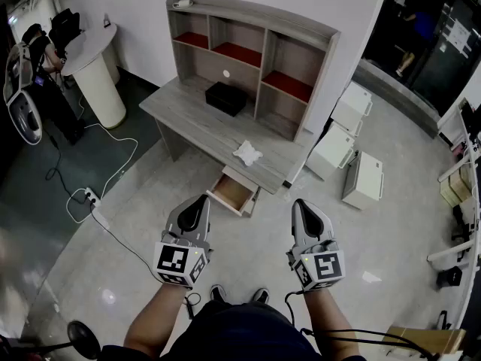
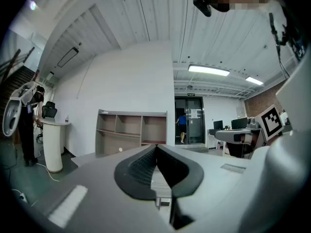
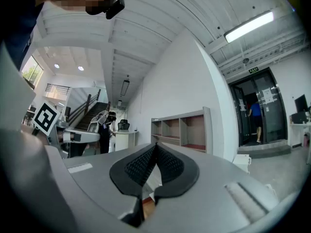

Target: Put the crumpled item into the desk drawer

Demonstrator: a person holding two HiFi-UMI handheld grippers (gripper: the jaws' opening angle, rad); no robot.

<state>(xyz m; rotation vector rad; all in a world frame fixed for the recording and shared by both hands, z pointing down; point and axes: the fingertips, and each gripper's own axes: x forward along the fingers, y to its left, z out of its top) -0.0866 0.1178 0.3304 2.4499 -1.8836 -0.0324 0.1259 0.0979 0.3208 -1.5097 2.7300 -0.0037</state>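
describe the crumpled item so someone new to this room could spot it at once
Find the grey wooden desk with the shelf hutch against the white wall. On its top, near the front edge above the open drawer, lies the crumpled white wad. It is pale and ragged, unlike the boxy black case behind it.

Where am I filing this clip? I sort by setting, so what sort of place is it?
Most likely an indoor office or lab workspace: a wooden desk topped with shelves, white cabinets standing beside it, and glass doors near computer monitors.
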